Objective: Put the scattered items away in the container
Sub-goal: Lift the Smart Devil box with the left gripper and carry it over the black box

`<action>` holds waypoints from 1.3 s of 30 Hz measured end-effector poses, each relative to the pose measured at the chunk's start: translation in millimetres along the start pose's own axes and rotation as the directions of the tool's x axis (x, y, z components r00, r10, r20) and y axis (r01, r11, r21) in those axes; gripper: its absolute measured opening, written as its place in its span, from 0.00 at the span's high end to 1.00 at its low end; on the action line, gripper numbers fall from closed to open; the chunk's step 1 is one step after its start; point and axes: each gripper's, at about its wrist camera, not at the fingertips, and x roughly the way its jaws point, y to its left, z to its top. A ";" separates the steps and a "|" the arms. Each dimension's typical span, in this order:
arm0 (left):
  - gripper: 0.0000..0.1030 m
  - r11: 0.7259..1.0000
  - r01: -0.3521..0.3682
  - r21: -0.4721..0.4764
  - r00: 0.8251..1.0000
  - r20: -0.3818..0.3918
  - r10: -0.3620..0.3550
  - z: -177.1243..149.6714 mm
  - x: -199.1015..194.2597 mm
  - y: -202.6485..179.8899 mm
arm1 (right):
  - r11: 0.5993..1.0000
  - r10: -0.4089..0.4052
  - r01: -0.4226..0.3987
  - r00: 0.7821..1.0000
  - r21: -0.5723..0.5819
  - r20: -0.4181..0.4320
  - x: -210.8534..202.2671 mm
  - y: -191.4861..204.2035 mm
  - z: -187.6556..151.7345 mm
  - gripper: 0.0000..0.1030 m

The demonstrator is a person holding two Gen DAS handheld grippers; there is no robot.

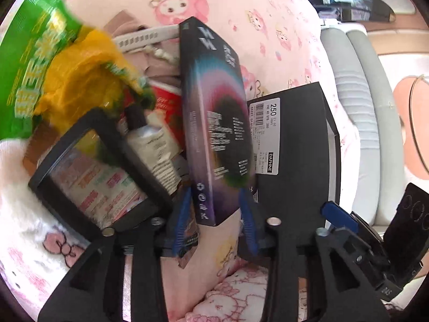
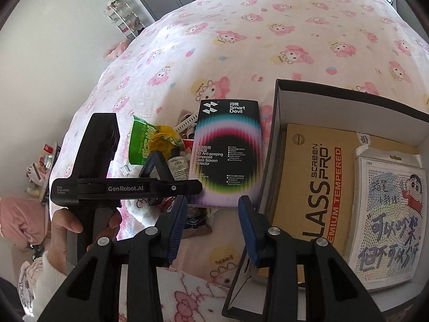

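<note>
The left gripper (image 1: 215, 214) is seen nearest the lens, its blue pads set on either side of the lower end of the Smart Devil screen protector box (image 1: 214, 123); whether they already press on it cannot be told. The box is propped on the bed (image 2: 241, 40), just beside the black container (image 2: 270, 147), in which a Glass Screen Pro pack (image 2: 316, 187) and a cartoon card (image 2: 388, 220) already lie. The right gripper (image 2: 213, 228) is held released above the bedding, empty. A shallow hold could let the glossy box slip or tip into the snack bag (image 1: 29, 61) and bottle (image 1: 152, 145).
</note>
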 end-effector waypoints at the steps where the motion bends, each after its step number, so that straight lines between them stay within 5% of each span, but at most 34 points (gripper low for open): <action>1: 0.57 1.000 -0.021 0.015 1.000 -0.001 0.021 1.1 1.2 -5.8 | 1.000 -0.002 0.002 1.000 -0.002 0.001 -0.7 -0.1 -0.1 0.65; 7: 0.36 0.997 -0.078 0.028 0.997 -0.003 0.078 13.7 14.5 -29.1 | 1.000 0.008 -0.008 1.000 0.019 0.026 -5.2 -7.9 4.2 0.65; 11: 0.41 0.987 -0.139 0.085 0.990 0.014 0.139 11.0 21.7 -48.2 | 0.999 0.039 -0.040 0.999 0.029 0.032 -4.3 -13.8 6.8 0.65; 13: 0.54 0.987 -0.139 0.075 0.990 0.032 0.137 7.3 16.6 -50.5 | 0.998 0.051 -0.051 0.998 0.035 0.025 -3.3 -14.3 7.1 0.65; 15: 0.55 0.996 -0.058 0.072 0.997 0.053 0.054 0.5 5.2 -54.0 | 0.998 0.057 -0.058 0.998 0.038 0.023 -3.2 -14.6 6.6 0.65; 16: 0.66 0.996 0.055 0.076 0.998 0.036 -0.058 -3.1 1.5 -56.9 | 0.997 0.059 -0.060 0.998 0.039 0.025 -3.4 -14.5 6.1 0.65; 17: 0.66 0.977 0.206 0.056 0.979 -0.004 -0.206 -6.5 1.8 -59.6 | 0.997 0.063 -0.064 0.998 0.041 0.026 -3.5 -14.7 5.5 0.66; 18: 0.65 0.958 0.283 0.045 0.959 -0.027 -0.282 -9.2 4.1 -64.6 | 0.997 0.060 -0.062 0.998 0.049 0.028 -3.7 -14.8 5.2 0.66; 19: 0.62 0.970 0.237 0.052 0.971 -0.022 -0.236 -10.3 6.8 -70.6 | 0.997 0.060 -0.061 0.998 0.053 0.029 -4.2 -14.7 5.0 0.66; 20: 0.63 0.992 0.113 0.063 0.994 -0.002 -0.113 -9.4 9.8 -74.8 | 0.997 0.059 -0.061 0.998 0.055 0.029 -4.4 -14.7 5.4 0.66; 22: 0.62 0.995 -0.087 0.055 0.995 0.052 0.084 -3.9 13.6 -74.0 | 0.997 0.059 -0.060 0.998 0.058 0.029 -5.8 -14.7 5.5 0.65; 23: 0.62 0.993 -0.108 0.036 0.992 0.072 0.105 -0.8 14.0 -70.3 | 0.997 0.060 -0.061 0.998 0.052 0.028 -6.9 -14.4 5.6 0.65; 27: 0.53 0.991 -0.134 0.017 0.988 0.085 0.132 4.4 20.2 -70.7 | 0.997 0.056 -0.058 0.998 0.052 0.043 -12.8 -18.4 6.3 0.65; 28: 0.41 0.986 -0.162 0.029 0.983 0.088 0.159 4.6 22.9 -75.3 | 0.996 0.059 -0.061 0.997 0.060 0.046 -13.8 -20.5 7.6 0.65; 31: 0.30 0.980 -0.195 0.037 0.979 0.069 0.192 7.1 37.3 -82.2 | 0.995 0.068 -0.072 0.996 0.075 0.057 -14.4 -26.7 12.8 0.65; 36: 0.19 0.996 -0.084 0.038 0.996 0.036 0.083 8.9 54.9 -93.5 | 0.994 0.041 -0.045 0.998 0.096 0.042 -5.0 -40.0 17.3 0.65; 39: 0.22 0.997 -0.052 0.053 0.998 0.046 0.049 0.4 53.0 -105.4 | 0.992 0.044 -0.047 0.999 0.121 0.030 -2.0 -48.6 15.6 0.65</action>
